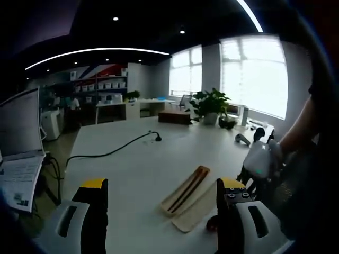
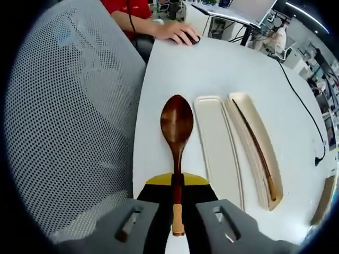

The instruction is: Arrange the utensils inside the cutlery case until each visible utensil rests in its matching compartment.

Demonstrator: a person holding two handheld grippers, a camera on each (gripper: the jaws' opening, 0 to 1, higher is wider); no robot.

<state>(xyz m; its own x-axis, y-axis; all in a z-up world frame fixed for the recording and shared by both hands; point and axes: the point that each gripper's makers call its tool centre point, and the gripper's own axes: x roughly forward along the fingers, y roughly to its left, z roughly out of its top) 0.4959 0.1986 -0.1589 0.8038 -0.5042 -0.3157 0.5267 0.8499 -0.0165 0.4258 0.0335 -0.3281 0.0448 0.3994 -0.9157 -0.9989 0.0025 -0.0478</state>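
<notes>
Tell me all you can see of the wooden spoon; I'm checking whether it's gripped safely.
The wooden spoon looks like dark, glossy reddish-brown wood, with an oval bowl, a slim handle and a pale tan end. It points straight away from the right claw, whose jaws are shut on the handle, near its pale end. Its bowl is over the white table, just beside the empty cream tray; whether it touches the table cannot be told.

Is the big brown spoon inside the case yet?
No, it is out. The right tool is shut on the spoon, holding it beside the empty tray. The other tray holds what look like chopsticks.
</notes>
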